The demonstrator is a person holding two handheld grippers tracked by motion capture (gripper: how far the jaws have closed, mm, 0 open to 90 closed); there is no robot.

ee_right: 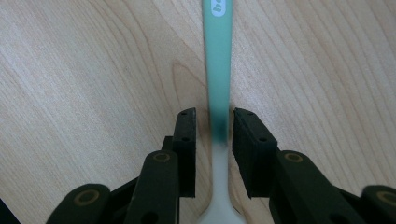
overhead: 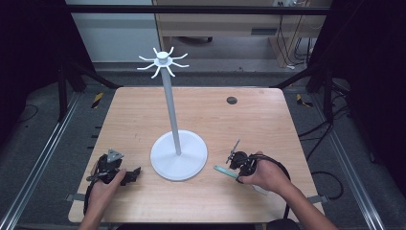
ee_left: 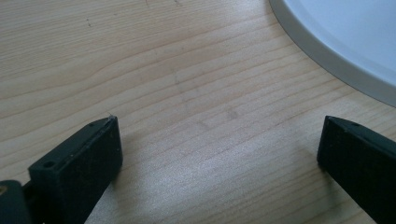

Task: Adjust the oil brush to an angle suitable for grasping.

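A toothbrush (ee_right: pixel 218 70), green along the handle and white toward its other end, lies flat on the table (overhead: pixel 143 110) near the front edge, toward the right corner. The right gripper (overhead: pixel 238 160) straddles it: in the right gripper view the jaws stand close on either side of the handle, but a sliver of gap shows, so I cannot tell whether they already pinch it. This looks like the grasping step. Next the jaws need to close firmly and lift, probably toward the white stand (overhead: pixel 178 155) with hooks at its top, whose round base sits just beside the brush, mid-table. The left gripper (overhead: pixel 129 175) rests near the front left corner, jaws spread wide over bare wood, holding nothing.
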